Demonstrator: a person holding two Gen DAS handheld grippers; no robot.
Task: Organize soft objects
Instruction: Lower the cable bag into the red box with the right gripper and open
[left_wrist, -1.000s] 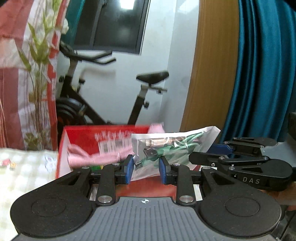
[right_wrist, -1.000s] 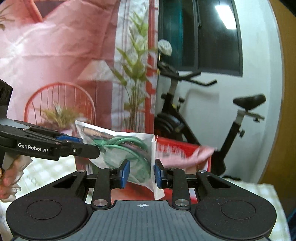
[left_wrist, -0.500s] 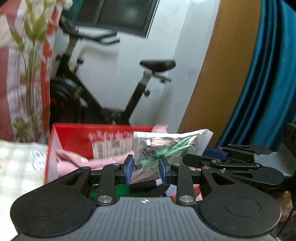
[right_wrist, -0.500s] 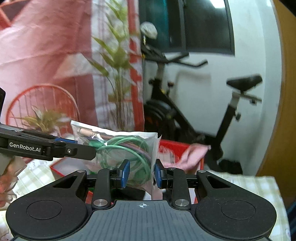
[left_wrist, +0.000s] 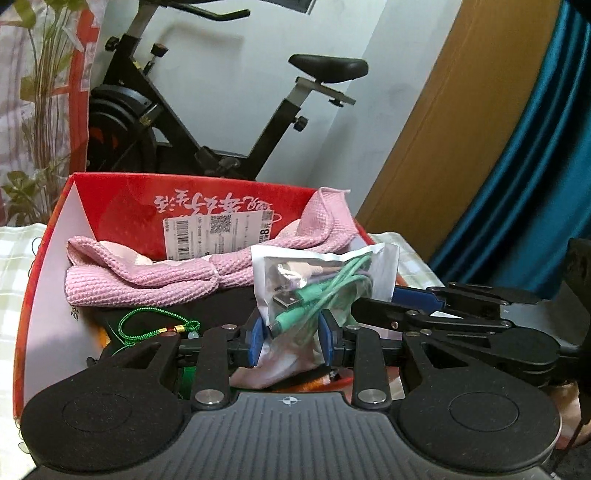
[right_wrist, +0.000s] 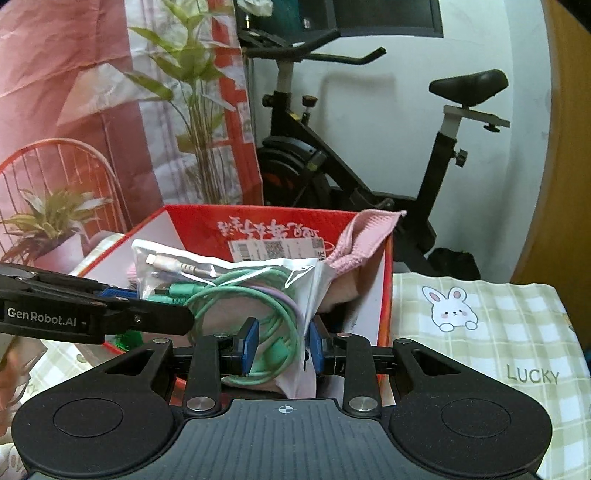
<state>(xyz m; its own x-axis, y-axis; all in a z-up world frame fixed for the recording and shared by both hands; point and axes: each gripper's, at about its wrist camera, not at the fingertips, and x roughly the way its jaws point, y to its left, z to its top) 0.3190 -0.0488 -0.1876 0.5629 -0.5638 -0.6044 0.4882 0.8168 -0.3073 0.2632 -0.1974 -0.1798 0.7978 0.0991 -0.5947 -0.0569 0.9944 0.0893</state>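
Left wrist: left gripper pitched downward

A lived-in room of a home is being shown. An exercise bike is being kept against the far white wall, under a dark window. Teal curtains are hanging at the right. A printed backdrop of plants is hanging at the left. The near surface is being covered by a checked cloth with a rabbit and "LUCKY".
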